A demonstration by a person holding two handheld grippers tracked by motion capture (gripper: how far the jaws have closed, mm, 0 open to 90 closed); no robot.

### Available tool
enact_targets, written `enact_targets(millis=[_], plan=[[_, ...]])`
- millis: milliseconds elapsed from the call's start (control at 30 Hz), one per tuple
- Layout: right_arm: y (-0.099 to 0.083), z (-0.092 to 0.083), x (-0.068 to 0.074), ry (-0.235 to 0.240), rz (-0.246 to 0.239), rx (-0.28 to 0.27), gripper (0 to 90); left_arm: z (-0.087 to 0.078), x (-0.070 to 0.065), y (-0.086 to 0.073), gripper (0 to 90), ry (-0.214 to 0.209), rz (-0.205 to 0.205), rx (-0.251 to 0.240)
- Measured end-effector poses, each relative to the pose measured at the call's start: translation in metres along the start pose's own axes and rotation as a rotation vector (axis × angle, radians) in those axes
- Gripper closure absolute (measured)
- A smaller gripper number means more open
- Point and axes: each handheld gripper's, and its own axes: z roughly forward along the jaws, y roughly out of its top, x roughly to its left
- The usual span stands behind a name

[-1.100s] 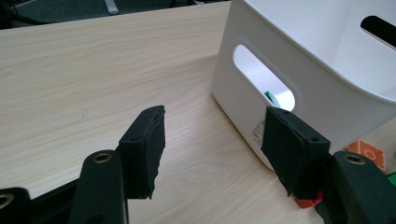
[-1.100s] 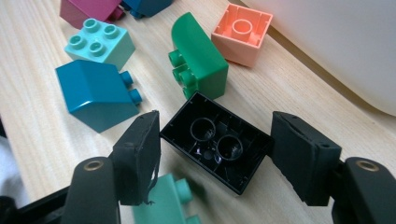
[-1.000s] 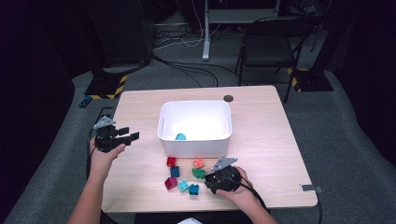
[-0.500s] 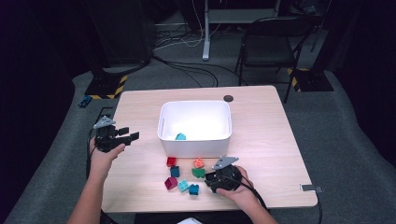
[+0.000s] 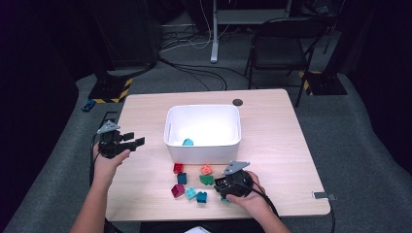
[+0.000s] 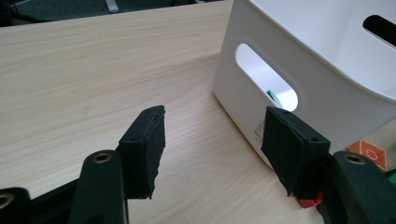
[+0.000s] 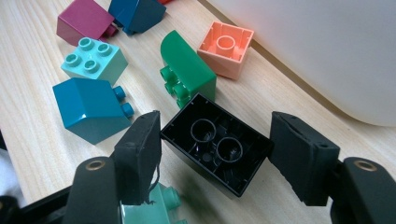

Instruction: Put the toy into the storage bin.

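Entry: black brick (image 7: 215, 150), hollow underside up, lay on the tabletop (image 5: 282, 126) just in front of the white bin (image 5: 203, 132), between the jaws of my right tool (image 7: 212, 144). The jaws stood spread on either side of it, the left pad at or nearly at its corner, the right pad apart; I judged this a line-up for a pinch across the brick's short sides, not yet a grip. My left tool (image 6: 212, 142) waited spread with nothing between its jaws, to the left of the bin near its handle slot, probably kept out of the way. Inside the bin: one teal piece (image 5: 187, 142). In front of the bin, crowding the black brick: green curved brick (image 7: 187, 63) almost touching it, orange brick (image 7: 226, 48) nearest the bin wall, teal sloped brick (image 7: 89, 108), mint brick (image 7: 93, 60), magenta brick (image 7: 84, 21), and another mint piece (image 7: 149, 207) under my left jaw. The green brick likely hindered a clean close.
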Motion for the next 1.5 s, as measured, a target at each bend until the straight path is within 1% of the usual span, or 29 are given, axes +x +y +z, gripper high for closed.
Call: enact_targets(millis=[200,233,367,433,467,533,667,733,767,833,867,900,933,967,1000,1033,1067,1100,1133,1167,1267,1367,1400,1500], plan=[[0.002,-0.004,-0.003,0.001,0.009,-0.004,34.8,0.0,0.0,0.0,39.3,0.002,-0.001,-0.001],[0.002,-0.004,-0.003,-0.003,0.004,-0.004,34.8,0.0,0.0,0.0,39.3,0.003,0.002,0.001],[0.001,-0.002,-0.007,-0.029,0.015,-0.001,34.8,0.0,0.0,0.0,39.3,0.002,0.0,0.004],[0.001,0.0,-0.009,-0.053,0.033,-0.004,34.7,0.001,0.0,0.0,39.3,0.003,-0.001,0.006],[0.0,0.001,-0.011,-0.063,0.054,0.002,34.7,0.001,0.0,0.0,39.3,0.004,-0.001,0.006],[-0.001,0.003,-0.014,-0.088,0.063,0.004,34.7,0.001,0.001,-0.001,39.3,0.005,-0.002,0.006],[-0.005,0.005,-0.02,-0.109,0.098,0.014,34.3,0.001,0.002,-0.001,39.3,0.005,-0.005,0.005],[-0.007,0.004,-0.022,-0.107,0.116,0.009,34.1,0.001,0.002,-0.001,39.3,0.004,-0.002,0.008],[-0.007,0.004,-0.023,-0.099,0.118,0.015,34.1,0.001,0.002,-0.001,39.3,0.004,-0.001,0.011],[-0.007,0.003,-0.023,-0.098,0.114,0.01,34.0,0.001,0.002,-0.001,39.3,0.005,-0.001,0.007],[-0.007,0.002,-0.022,-0.096,0.119,0.016,34.0,0.001,0.002,-0.001,39.3,0.005,-0.004,0.007],[-0.008,0.0,-0.021,-0.088,0.112,0.023,34.0,0.001,0.002,-0.001,39.3,0.005,-0.007,0.003],[-0.008,-0.001,-0.019,-0.091,0.117,0.025,34.0,0.001,0.002,-0.001,39.3,0.005,-0.008,0.003],[-0.009,-0.003,-0.019,-0.091,0.103,0.031,34.0,0.001,0.002,-0.001,39.3,0.006,-0.008,0.003],[-0.009,-0.004,-0.018,-0.091,0.107,0.031,33.9,0.001,0.002,-0.001,39.3,0.007,-0.008,0.003],[-0.009,-0.005,-0.018,-0.084,0.115,0.025,33.8,0.001,0.002,-0.001,39.3,0.007,-0.007,0.004],[-0.009,-0.006,-0.019,-0.075,0.108,0.024,33.0,0.001,0.002,-0.001,39.3,0.006,-0.004,0.007],[-0.009,-0.005,-0.02,-0.071,0.112,0.024,31.9,0.001,0.001,-0.001,39.3,0.006,-0.002,0.008],[-0.01,-0.004,-0.021,-0.067,0.102,0.027,31.4,0.002,0.001,-0.001,39.3,0.008,-0.003,0.002],[-0.01,-0.004,-0.02,-0.072,0.12,0.025,31.4,0.002,0.001,-0.002,39.3,0.008,-0.004,-0.001],[-0.011,-0.003,-0.021,-0.066,0.099,0.027,31.4,0.002,0.001,-0.002,39.3,0.01,-0.006,-0.001],[-0.011,-0.005,-0.021,-0.059,0.103,0.03,34.0,0.002,0.002,-0.002,39.3,0.01,-0.01,-0.002],[-0.011,-0.006,-0.02,-0.058,0.101,0.025,34.4,0.001,0.003,-0.002,39.3,0.007,-0.006,0.007],[-0.012,-0.01,-0.017,-0.052,0.101,0.026,38.0,0.001,0.002,-0.002,39.3,0.007,-0.008,0.007]])
